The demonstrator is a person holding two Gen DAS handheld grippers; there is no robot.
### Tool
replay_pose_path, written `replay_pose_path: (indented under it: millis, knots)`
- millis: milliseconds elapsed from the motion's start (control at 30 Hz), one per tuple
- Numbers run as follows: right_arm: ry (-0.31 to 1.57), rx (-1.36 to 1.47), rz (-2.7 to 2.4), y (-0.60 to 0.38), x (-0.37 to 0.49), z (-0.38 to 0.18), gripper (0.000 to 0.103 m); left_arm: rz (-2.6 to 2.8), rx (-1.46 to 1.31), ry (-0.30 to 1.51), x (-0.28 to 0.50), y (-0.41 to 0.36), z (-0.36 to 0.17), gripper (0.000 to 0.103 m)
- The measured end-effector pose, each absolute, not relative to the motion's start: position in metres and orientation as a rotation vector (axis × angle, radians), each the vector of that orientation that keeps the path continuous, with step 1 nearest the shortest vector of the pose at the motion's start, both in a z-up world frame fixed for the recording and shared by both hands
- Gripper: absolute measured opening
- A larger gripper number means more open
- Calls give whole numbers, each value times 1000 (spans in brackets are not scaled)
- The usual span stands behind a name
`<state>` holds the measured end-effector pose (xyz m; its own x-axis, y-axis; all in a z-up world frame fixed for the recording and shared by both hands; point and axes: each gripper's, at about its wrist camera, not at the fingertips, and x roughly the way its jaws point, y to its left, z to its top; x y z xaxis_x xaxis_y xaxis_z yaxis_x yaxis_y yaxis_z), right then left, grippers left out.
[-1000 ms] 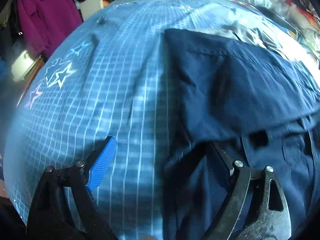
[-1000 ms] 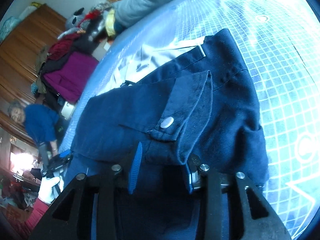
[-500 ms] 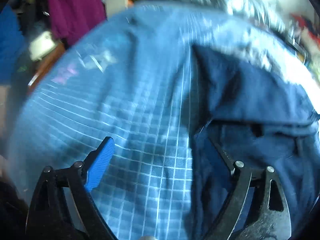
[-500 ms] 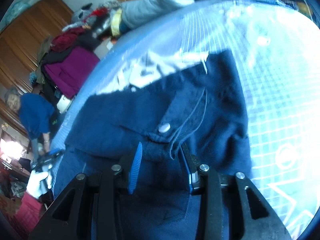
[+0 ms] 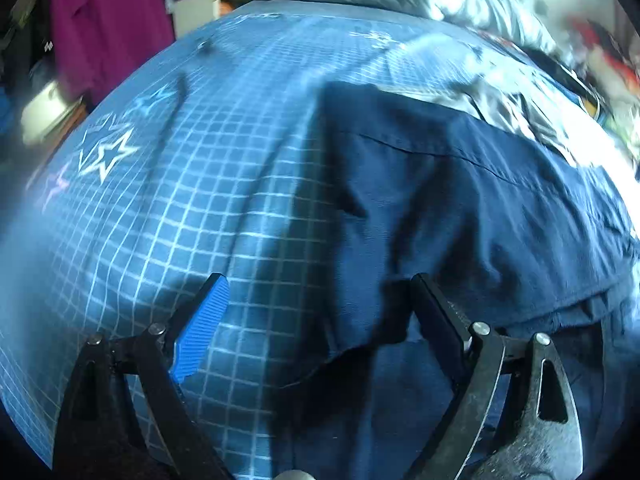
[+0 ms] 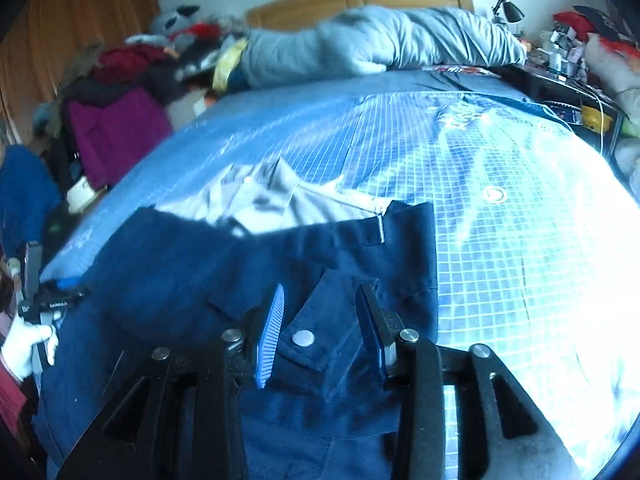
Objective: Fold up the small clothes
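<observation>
Right wrist view shows the right gripper (image 6: pixel 320 332), a moment ago pinching the navy shorts (image 6: pixel 200 272), now spread over the pocket flap, like the spread left gripper (image 5: pixel 316 320): fold released.

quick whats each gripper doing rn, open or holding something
Left gripper: open, empty, straddling the edge of the navy shorts.
Right gripper: open, holding nothing, above the shorts' pocket flap.

The shorts (image 6: pixel 224 280) under my claws are dark navy, with a silver snap (image 6: pixel 303 337) on the pocket flap and a pale grey lining (image 6: pixel 276 200) showing at their far edge. The bedspread (image 5: pixel 180 208) is blue, crossed by a white grid, with white stars (image 5: pixel 105 155) toward its left edge. My finger pads (image 6: pixel 271 334) are bright ribbed blue on black frames.
</observation>
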<state>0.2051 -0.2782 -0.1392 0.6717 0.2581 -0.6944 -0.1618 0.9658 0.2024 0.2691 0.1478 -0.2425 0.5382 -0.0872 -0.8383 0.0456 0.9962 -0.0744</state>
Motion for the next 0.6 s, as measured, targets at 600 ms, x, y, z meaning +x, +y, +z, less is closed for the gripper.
replay_pose_path:
  millis: [600]
  knots:
    - [724,76,302,-310,94,-48,48,47,-289,780,120,245,-126,91]
